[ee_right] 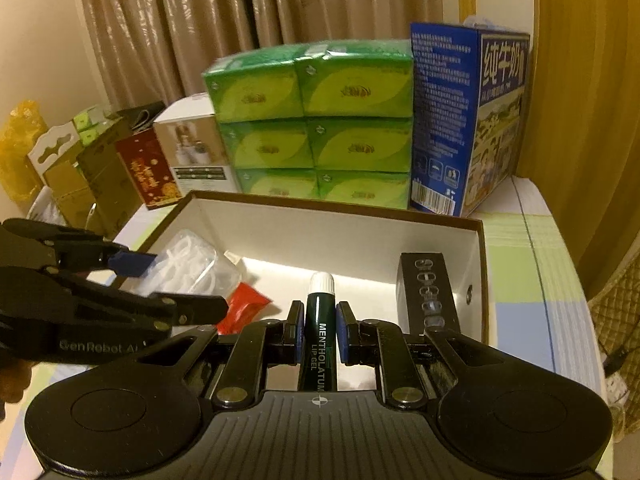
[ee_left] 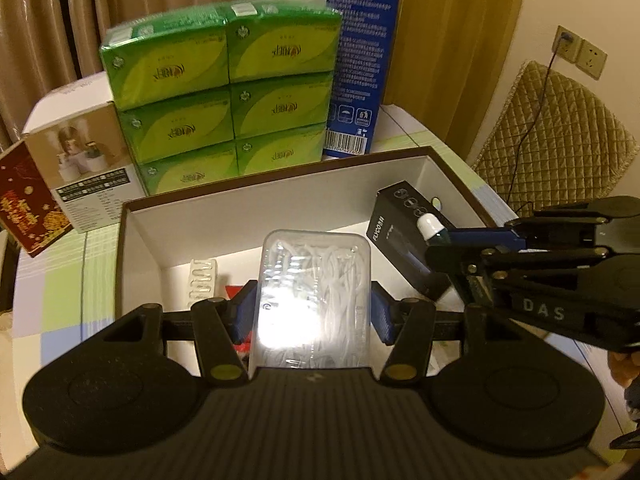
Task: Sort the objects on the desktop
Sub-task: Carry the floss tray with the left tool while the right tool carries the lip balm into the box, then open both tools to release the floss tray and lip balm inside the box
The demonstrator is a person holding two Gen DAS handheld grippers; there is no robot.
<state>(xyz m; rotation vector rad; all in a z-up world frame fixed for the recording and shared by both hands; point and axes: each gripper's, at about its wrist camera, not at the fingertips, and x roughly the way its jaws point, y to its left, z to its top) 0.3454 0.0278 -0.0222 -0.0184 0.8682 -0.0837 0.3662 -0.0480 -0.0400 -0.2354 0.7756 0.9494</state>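
Observation:
My left gripper (ee_left: 314, 314) is shut on a clear plastic case of white floss picks (ee_left: 316, 292), its blue pads pressing both long sides. It hangs over the near left part of an open white-lined box (ee_left: 280, 208). My right gripper (ee_right: 319, 332) is shut on a dark green lip gel tube (ee_right: 320, 344) with a white cap, held over the same box (ee_right: 340, 232). Each view shows the other gripper: the right one (ee_left: 444, 240) with the tube (ee_left: 429, 227), the left one (ee_right: 172, 284) with the floss case (ee_right: 192, 268).
Inside the box lie a black carton (ee_left: 400, 240) (ee_right: 428, 292), a red packet (ee_right: 244, 304) and a white ribbed item (ee_left: 202, 280). Behind it stand stacked green tissue packs (ee_left: 228, 96), a blue milk carton (ee_left: 360, 68), a white product box (ee_left: 84, 152) and a red box (ee_left: 24, 208). A quilted chair (ee_left: 552, 128) is at the right.

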